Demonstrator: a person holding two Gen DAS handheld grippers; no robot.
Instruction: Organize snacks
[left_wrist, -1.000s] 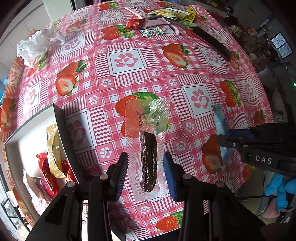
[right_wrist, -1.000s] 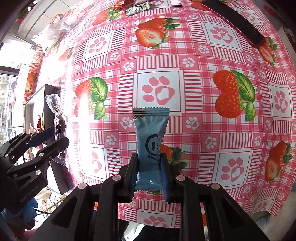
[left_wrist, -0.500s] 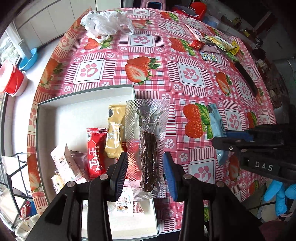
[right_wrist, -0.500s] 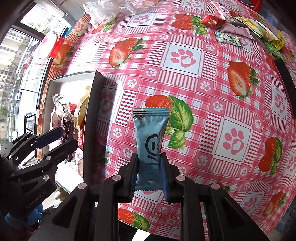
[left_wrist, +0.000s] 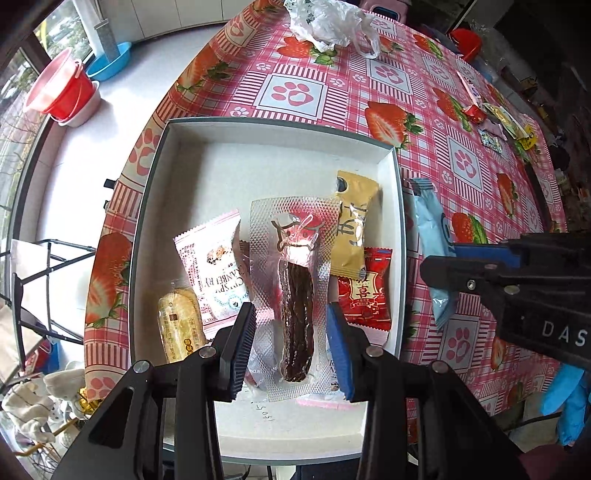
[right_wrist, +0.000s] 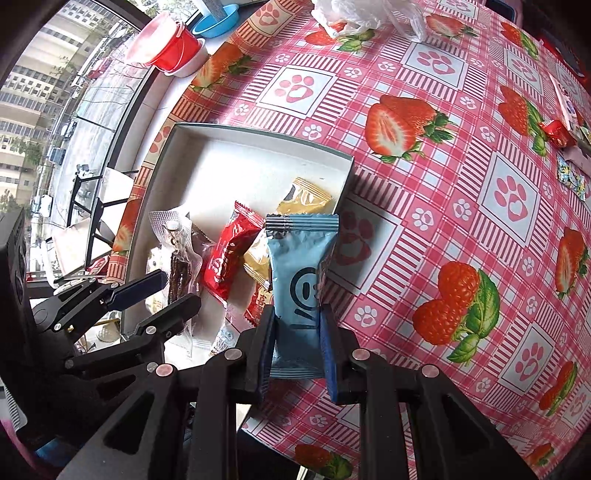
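My left gripper (left_wrist: 291, 347) is shut on a clear vacuum pack with a dark meat strip (left_wrist: 295, 295), hanging straight above the white box (left_wrist: 280, 123). In the box lie a gold packet (left_wrist: 352, 229), a red packet (left_wrist: 364, 291), a pink-white cracker packet (left_wrist: 214, 266) and a yellow biscuit pack (left_wrist: 181, 325). My right gripper (right_wrist: 297, 332) is shut on a light blue packet (right_wrist: 301, 258), held over the box's right rim (right_wrist: 258, 133). The right wrist view shows the left gripper (right_wrist: 155, 291) and its meat pack (right_wrist: 177, 266) at the left.
The box sits at the edge of a table with a strawberry-and-paw cloth (left_wrist: 461, 166). A crumpled white plastic bag (left_wrist: 328, 22) lies beyond it. Loose snacks (left_wrist: 495, 122) lie at the far right. A red bucket (left_wrist: 59, 92) and blue bowl (left_wrist: 110, 61) stand on the sill.
Both grippers have carried their packets sideways from over the bare tablecloth to the white box. The views have rolled, and the box now fills the middle of the left wrist view.
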